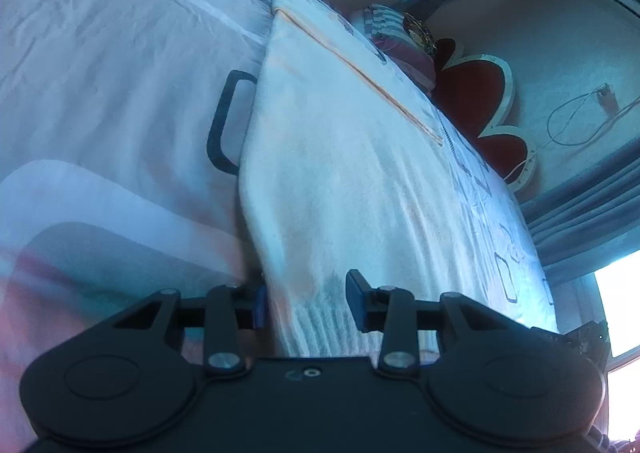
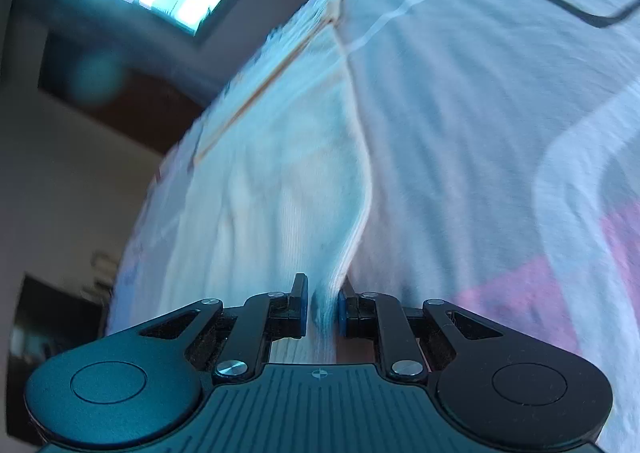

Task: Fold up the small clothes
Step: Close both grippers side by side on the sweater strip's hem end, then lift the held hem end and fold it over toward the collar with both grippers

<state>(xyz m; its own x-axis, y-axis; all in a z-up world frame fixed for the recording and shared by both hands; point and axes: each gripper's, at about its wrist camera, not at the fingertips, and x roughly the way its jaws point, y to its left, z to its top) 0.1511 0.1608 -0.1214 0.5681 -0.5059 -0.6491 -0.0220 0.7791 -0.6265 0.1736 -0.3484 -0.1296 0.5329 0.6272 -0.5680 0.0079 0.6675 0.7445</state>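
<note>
bedsheet [image 1: 100, 73] | left gripper [image 1: 306, 303] fingers apart | right gripper [image 2: 323, 309] pinches cloth [image 2: 280, 173]

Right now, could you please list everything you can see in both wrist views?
Garment: one, pale white with an orange seam line, lying on the bedsheet.
Bedsheet: one, pale with pink and grey shapes and dark outlines, beneath the garment.
Pillows: stacked, striped and reddish, at the far end.
Headboard: one, red, flower-shaped, against the wall.
Cable: one, pale, hanging on the wall.
Left claw: open, straddling the garment's near edge.
Right claw: shut on the garment's edge.
</note>
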